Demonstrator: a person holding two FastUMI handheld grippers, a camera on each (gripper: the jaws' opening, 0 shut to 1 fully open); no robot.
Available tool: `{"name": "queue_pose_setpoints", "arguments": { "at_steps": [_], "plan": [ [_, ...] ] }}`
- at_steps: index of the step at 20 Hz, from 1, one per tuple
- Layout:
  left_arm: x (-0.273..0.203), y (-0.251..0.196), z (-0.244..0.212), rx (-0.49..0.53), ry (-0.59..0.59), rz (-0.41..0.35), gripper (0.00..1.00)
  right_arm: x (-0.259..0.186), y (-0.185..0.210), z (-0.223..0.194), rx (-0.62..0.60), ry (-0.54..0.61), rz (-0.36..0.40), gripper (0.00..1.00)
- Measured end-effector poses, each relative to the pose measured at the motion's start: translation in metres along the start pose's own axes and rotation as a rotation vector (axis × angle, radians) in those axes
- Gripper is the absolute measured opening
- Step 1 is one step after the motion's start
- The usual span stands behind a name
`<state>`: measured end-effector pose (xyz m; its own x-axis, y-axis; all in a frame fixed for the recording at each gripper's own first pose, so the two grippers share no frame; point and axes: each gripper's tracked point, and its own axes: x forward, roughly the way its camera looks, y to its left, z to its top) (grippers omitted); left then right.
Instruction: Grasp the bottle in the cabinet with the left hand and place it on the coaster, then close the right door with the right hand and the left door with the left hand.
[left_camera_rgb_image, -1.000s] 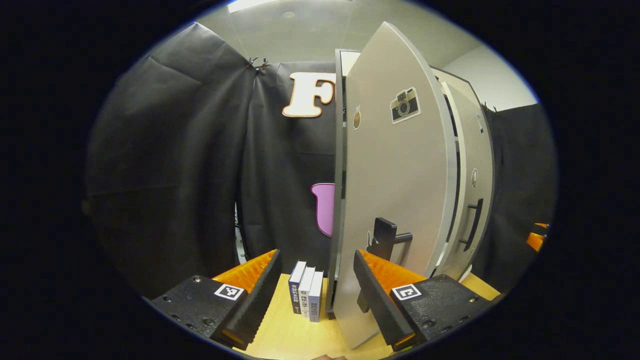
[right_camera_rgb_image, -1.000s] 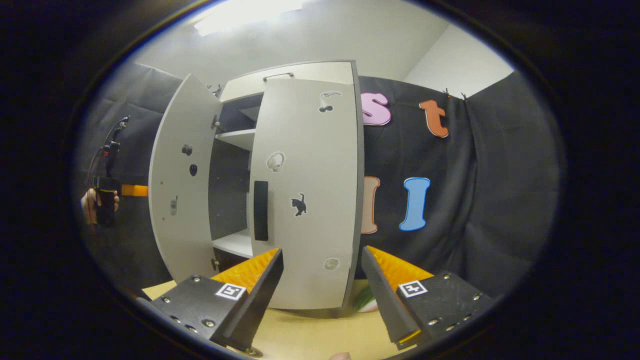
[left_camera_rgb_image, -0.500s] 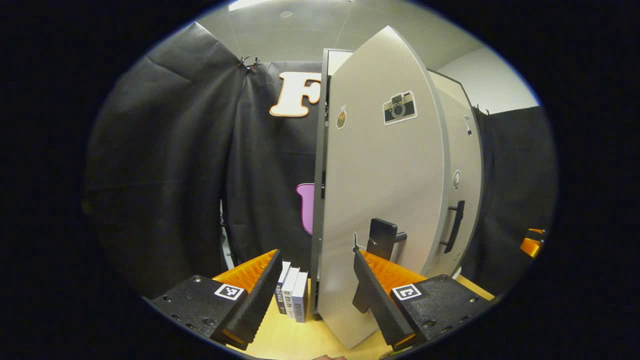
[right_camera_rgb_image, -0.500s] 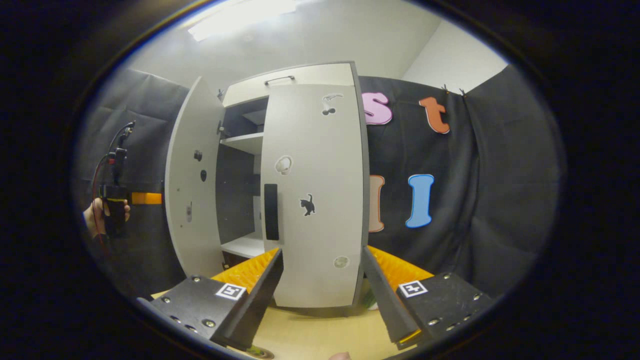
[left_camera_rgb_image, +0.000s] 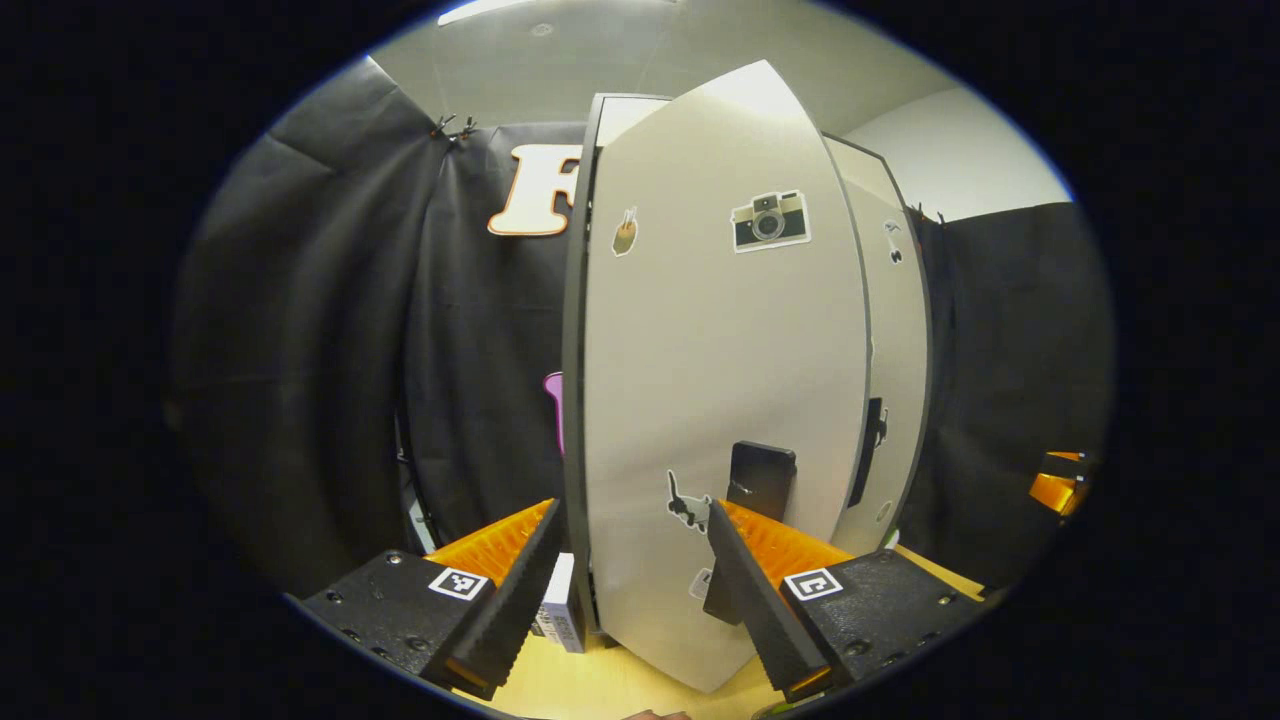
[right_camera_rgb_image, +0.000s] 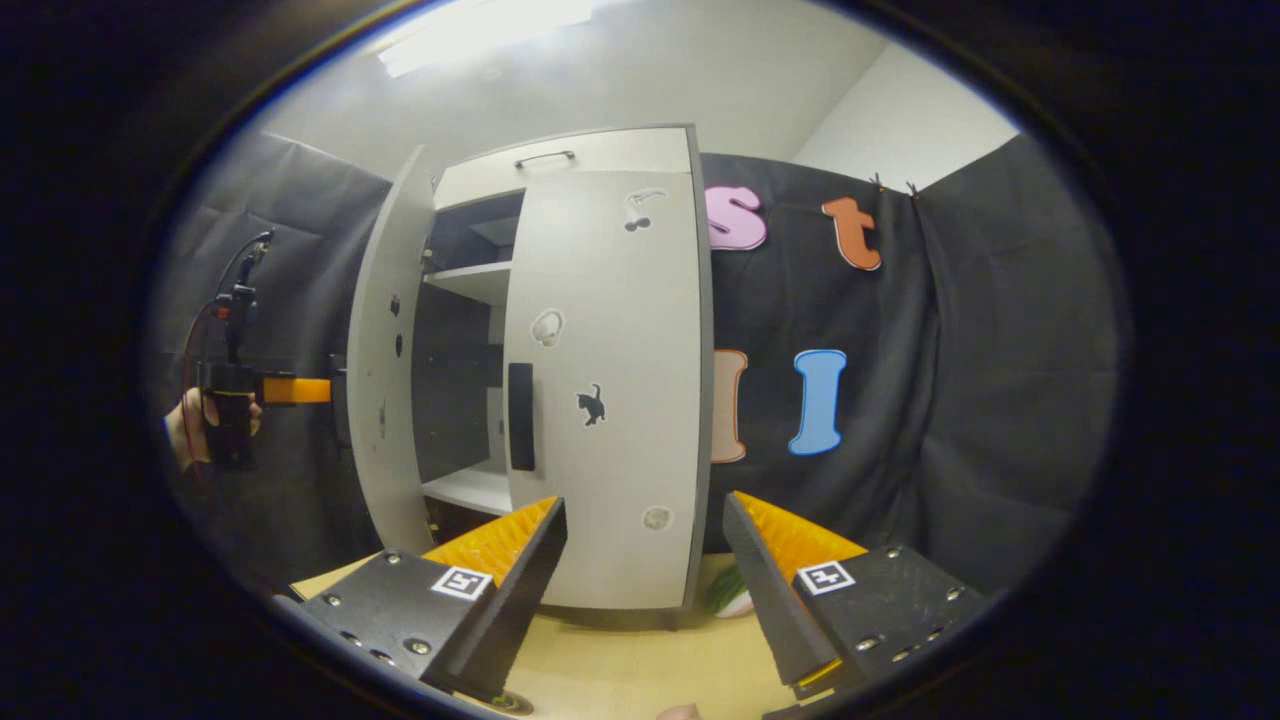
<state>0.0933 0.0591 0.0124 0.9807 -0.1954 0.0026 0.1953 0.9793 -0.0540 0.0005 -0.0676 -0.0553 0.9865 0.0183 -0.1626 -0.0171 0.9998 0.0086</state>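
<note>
The grey cabinet's left door (left_camera_rgb_image: 720, 380) stands close in front of me in the left gripper view, with a camera sticker and a black handle (left_camera_rgb_image: 762, 478). My left gripper (left_camera_rgb_image: 635, 590) is open, its right finger lying against the door just below that handle. In the right gripper view the left door (right_camera_rgb_image: 385, 370) hangs partly ajar, and a hand holds the left gripper (right_camera_rgb_image: 275, 390) against its outer face. The right door (right_camera_rgb_image: 605, 390) lies flat against the cabinet front. My right gripper (right_camera_rgb_image: 645, 590) is open, a little back from it. Bare shelves (right_camera_rgb_image: 470, 280) show through the gap.
The cabinet stands on a wooden table (right_camera_rgb_image: 620, 660). Several books (left_camera_rgb_image: 560, 615) stand left of the cabinet. A green and white thing (right_camera_rgb_image: 730, 597) lies by the cabinet's right foot. The right gripper's tip (left_camera_rgb_image: 1058, 487) shows at the far right of the left gripper view.
The left door has swung further toward the cabinet with the left gripper against it, and the gap has narrowed. The right gripper has barely moved.
</note>
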Motion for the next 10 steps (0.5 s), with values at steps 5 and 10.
{"name": "queue_pose_setpoints", "arguments": {
  "at_steps": [5, 10],
  "plan": [
    [0.021, -0.036, -0.004, 0.034, 0.002, -0.068, 0.92, -0.002, -0.013, -0.004, -0.01, 0.003, -0.027, 0.93],
    [0.03, -0.067, -0.01, 0.062, 0.002, -0.108, 0.92, -0.006, -0.02, -0.003, -0.018, 0.013, -0.039, 0.93]
  ]
}}
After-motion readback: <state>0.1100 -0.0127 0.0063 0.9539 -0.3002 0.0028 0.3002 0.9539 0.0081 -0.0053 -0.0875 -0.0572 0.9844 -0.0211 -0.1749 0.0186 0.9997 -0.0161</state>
